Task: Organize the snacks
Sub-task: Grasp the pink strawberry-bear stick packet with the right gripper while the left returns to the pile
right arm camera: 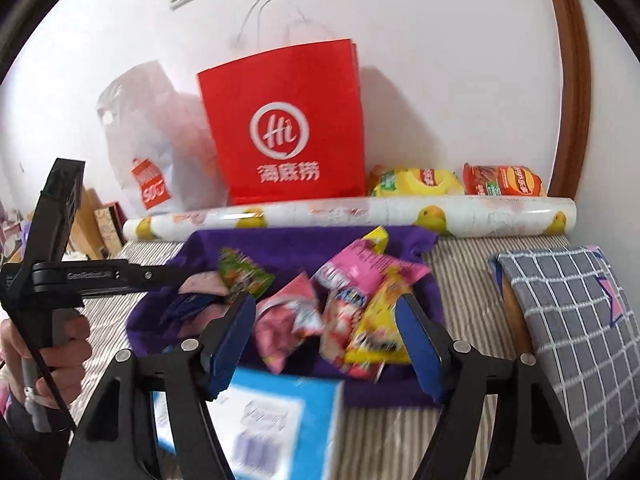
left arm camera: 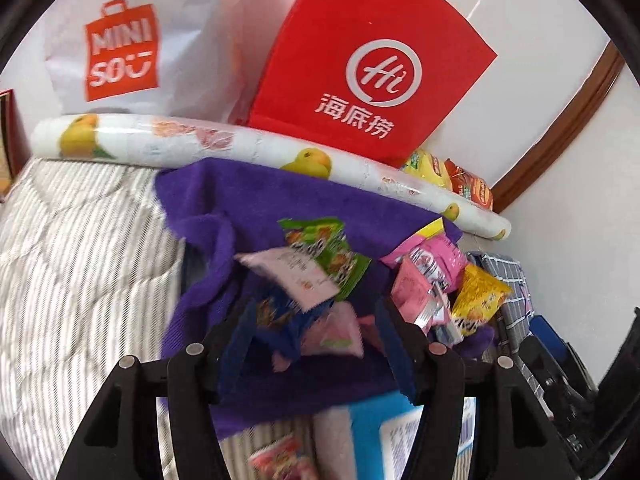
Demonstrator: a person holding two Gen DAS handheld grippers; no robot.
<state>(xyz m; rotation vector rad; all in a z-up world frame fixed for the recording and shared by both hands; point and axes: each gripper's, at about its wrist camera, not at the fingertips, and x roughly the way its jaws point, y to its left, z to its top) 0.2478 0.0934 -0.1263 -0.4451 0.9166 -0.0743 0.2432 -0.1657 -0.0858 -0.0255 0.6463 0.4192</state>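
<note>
On the striped bed cover [right arm camera: 460, 264], a purple cloth [right arm camera: 288, 240] carries the snack pile: green packet [left arm camera: 320, 248], pale pink packet [left arm camera: 292, 276] and a blue one [left arm camera: 276, 312] on the left side, pink packets [right arm camera: 360, 276] and a yellow packet [right arm camera: 380, 320] on the right. Left tongs [left arm camera: 316, 332] are released, jaws spread wide, hovering right over the blue and pale pink packets with nothing between the pads; motion blur there, so contact with the pile is unclear. Right tongs [right arm camera: 326, 344] also released, jaws wide apart, framing the pink and yellow packets without gripping any. A light-blue box [right arm camera: 256, 412] lies on the bed just below the cloth, near the right tongs' left finger. Behind the cloth runs a rolled sheet printed with yellow fruit [right arm camera: 352, 214], parallel to the wall. Behind the roll, against the wall: a red paper bag [right arm camera: 284, 92] with a "Hi" logo standing upright, a white MINISO plastic bag [left arm camera: 120, 48] to its left, and two chip bags, one yellow [right arm camera: 416, 182] and one orange-red [right arm camera: 502, 180], to its right. Grey checked pillow [right arm camera: 572, 320] sits on the bed at the right, apart from the cloth. From the right wrist view the left tool's black body is visible at the left edge with the person's hand [right arm camera: 44, 352] wrapped around its handle.
</note>
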